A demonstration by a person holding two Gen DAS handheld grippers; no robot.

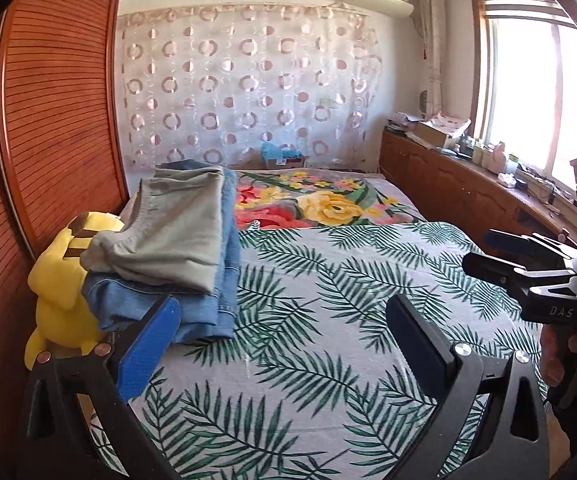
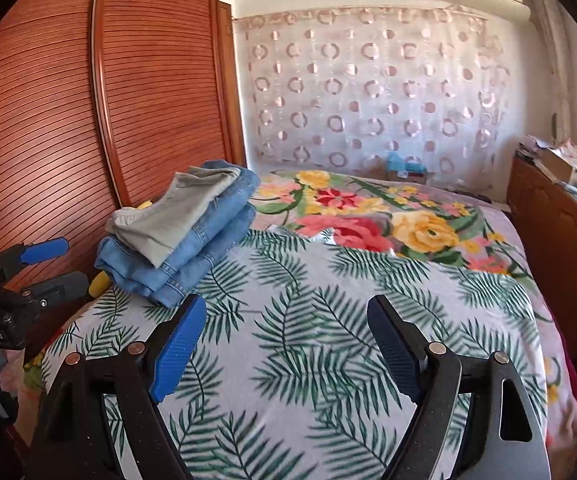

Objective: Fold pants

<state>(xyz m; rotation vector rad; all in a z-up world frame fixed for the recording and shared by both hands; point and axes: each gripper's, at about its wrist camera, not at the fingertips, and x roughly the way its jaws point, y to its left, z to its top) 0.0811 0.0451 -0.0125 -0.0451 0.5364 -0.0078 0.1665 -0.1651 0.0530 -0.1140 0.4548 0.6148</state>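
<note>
The left gripper (image 1: pixel 280 336) is held level with its jaws spread wide and nothing between them. The right gripper (image 2: pixel 286 340), just beside it, is likewise spread and unloaded.

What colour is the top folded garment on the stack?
Pale grey-green garment, atop blue denim; clearest in right wrist view.

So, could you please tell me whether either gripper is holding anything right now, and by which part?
Nothing is held: the left gripper and right gripper are both open above the bed, apart from the folded pants.
</note>
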